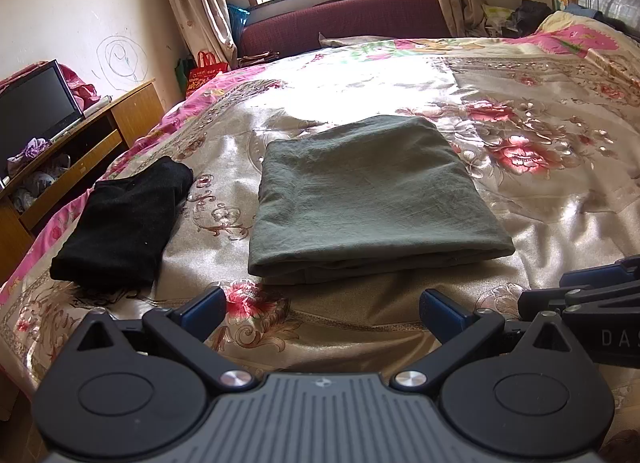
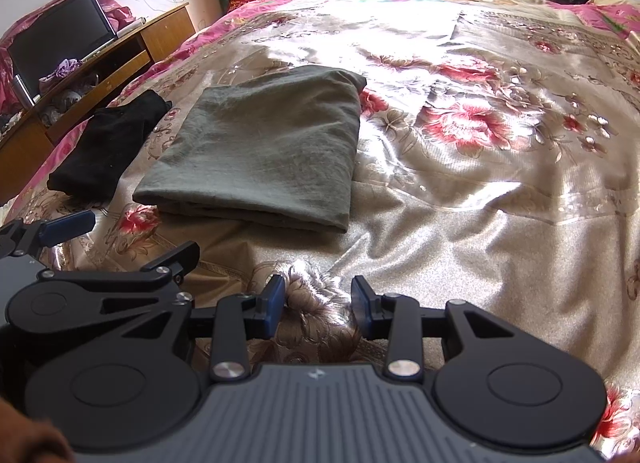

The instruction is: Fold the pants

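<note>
The green pants (image 1: pixel 372 199) are seen folded near the bed's (image 1: pixel 540 223) near edge, black pants (image 1: pixel 124 219) (also folded) beside them. Both the left gripper (image 1: pixel 322 309) and right gripper (image 2: pixel 318 307) are held apart, empty.

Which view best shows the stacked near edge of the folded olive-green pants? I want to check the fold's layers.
The left wrist view: the folded olive-green pants sit centred, their layered near edge facing the camera. The right wrist view shows them off to the left, edge angled.
</note>
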Available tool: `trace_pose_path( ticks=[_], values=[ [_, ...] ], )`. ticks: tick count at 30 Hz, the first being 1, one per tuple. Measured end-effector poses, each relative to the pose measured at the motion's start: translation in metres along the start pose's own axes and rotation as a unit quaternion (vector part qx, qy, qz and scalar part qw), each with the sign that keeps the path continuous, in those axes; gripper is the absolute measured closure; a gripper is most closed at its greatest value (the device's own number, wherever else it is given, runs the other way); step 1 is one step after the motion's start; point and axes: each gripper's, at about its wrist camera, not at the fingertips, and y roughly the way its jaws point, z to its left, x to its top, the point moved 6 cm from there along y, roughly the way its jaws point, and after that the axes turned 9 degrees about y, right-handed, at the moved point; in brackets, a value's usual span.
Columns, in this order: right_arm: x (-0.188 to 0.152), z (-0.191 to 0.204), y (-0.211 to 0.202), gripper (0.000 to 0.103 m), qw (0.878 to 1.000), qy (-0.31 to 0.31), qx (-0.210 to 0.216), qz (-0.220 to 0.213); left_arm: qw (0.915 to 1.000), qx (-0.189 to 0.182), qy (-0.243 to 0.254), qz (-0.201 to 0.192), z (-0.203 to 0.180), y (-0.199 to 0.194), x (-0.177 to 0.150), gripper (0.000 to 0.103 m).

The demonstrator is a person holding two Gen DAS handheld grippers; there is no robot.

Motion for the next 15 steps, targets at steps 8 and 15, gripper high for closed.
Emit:
trace_pose_path(
  ticks=[8, 15],
  values=[
    [-0.0009, -0.0009, 0.0008, 0.065, 1.0, 0.002, 0.001, 0.0, 1.0, 0.005, 0.005, -0.002, -0.0004, -0.0006, 0.0001, 0.0],
    [-0.0028, -0.0005, 0.0009, 0.065, 1.0, 0.003, -0.001, 0.001, 0.9999, 0.007, 0.007, -0.003, -0.0014, 0.0, 0.0001, 0.0]
  ],
)
